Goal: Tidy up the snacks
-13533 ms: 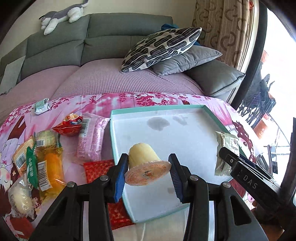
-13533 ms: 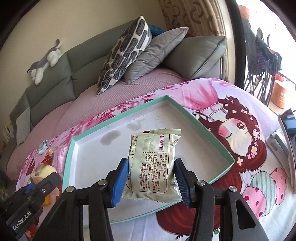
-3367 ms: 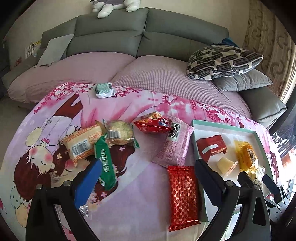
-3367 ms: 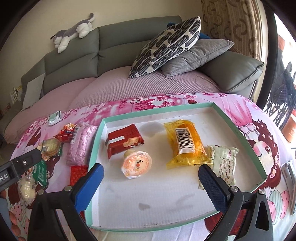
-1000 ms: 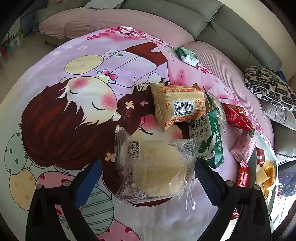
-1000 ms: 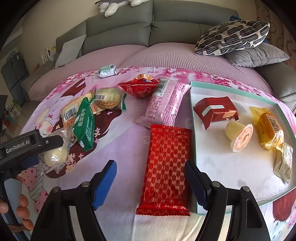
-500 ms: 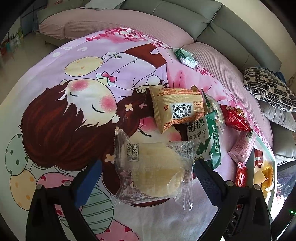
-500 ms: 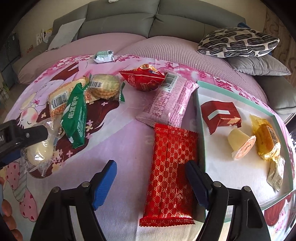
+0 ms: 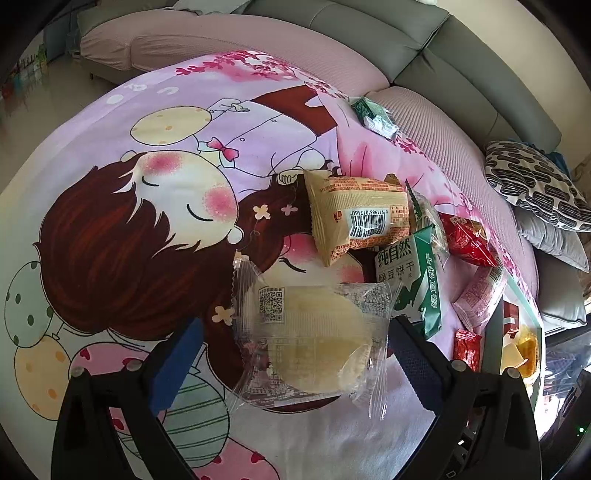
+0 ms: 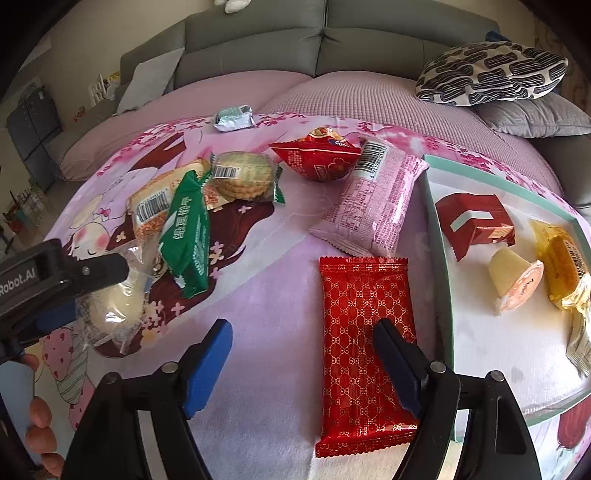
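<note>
I read the tray [image 10: 439, 236] at the worktop's right as the collection point; four snacks already lie in it. My left tool [image 9: 291, 354] is open, straddling the clear-wrapped bun [image 9: 314, 339]. My right tool [image 10: 303, 362] is open over the red packet [image 10: 364, 332]. Only the right view shows the tray's contents plainly.

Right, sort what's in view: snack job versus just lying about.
Job: clear-wrapped bun, red packet, pink packet, green packet, tray.
Lying about: patterned cushion, grey cushion, sofa.
</note>
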